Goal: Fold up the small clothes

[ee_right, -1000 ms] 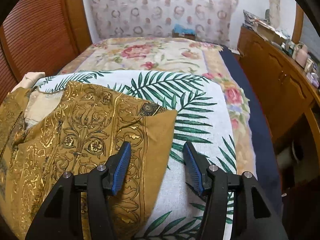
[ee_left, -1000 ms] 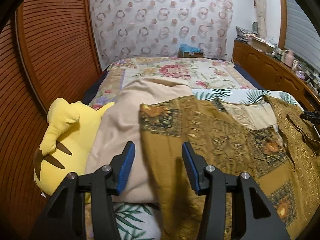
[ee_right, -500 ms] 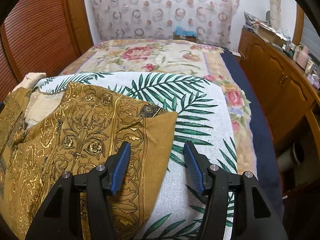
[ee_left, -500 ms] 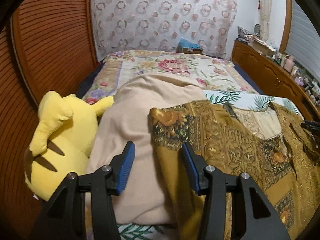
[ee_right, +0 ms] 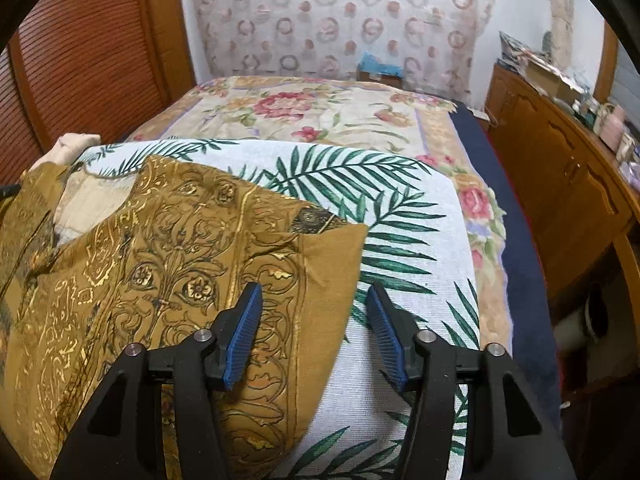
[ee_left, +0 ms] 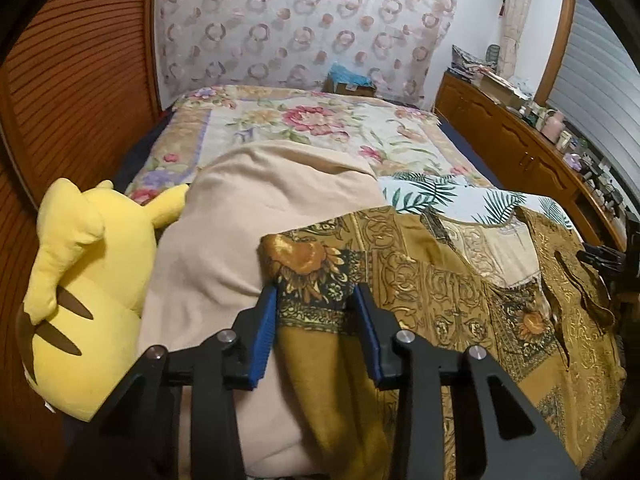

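You see matt mustard cloth garment with shiny gold print, ribbed blue fingers, glossy wood cabinet.

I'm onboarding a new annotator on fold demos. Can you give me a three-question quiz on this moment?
1. True or false: the left gripper has its fingers on either side of a bunched part of the mustard patterned garment.
2. What lies directly left of the beige blanket in the left wrist view? A) yellow plush toy B) cardboard box C) pink mug
3. Fill in: the right gripper straddles the garment's edge over the ____-print cloth.

Key:
1. True; the cloth sits between them, though a firm clamp cannot be confirmed.
2. A, the yellow plush toy.
3. palm-leaf.
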A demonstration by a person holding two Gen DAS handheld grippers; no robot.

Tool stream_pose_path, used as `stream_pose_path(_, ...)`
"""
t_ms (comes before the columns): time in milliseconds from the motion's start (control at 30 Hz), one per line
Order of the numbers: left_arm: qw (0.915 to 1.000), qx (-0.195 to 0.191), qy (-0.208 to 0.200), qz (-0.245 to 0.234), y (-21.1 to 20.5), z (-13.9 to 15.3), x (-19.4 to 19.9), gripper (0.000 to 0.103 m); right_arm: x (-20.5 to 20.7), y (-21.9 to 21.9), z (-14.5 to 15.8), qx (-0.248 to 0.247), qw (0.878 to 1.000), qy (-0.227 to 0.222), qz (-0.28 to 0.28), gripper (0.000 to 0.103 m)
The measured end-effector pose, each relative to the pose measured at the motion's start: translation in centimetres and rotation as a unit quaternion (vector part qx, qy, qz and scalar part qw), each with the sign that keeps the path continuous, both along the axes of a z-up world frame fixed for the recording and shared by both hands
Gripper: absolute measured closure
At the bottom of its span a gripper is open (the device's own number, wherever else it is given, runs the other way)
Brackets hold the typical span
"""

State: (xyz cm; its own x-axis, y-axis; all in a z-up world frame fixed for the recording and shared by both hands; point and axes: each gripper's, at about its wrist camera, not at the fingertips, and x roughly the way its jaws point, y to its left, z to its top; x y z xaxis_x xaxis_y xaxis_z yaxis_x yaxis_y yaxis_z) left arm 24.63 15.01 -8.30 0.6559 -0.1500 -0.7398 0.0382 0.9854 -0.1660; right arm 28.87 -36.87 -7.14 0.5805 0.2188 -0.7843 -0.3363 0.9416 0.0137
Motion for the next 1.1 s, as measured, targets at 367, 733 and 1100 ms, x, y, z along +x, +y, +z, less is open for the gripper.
stream_pose_path(367, 0.9997, 0.004, -0.007, -0.024, -1.2, 0.8, -0.6, 0.097, -0.4, 0.7, 0.4, 0.013, 0.999, 0.015, 0.036, 0.085)
stream_pose_path(733, 0.9910, 0.038, -0.122, -0.042, -4.8, 10.2, -3.8, 0.101, -3.6, 1.7, 9.9, 0.068, 0.991, -0.090, 0.067, 0.102)
stream_pose_path(1100, 0.9773, 0.034, -0.209, 0.001, -4.1, 19.5, -1.7, 0.101, -0.2, 2.5, 21.5, 0.023, 0.983, -0.174, 0.047, 0.103)
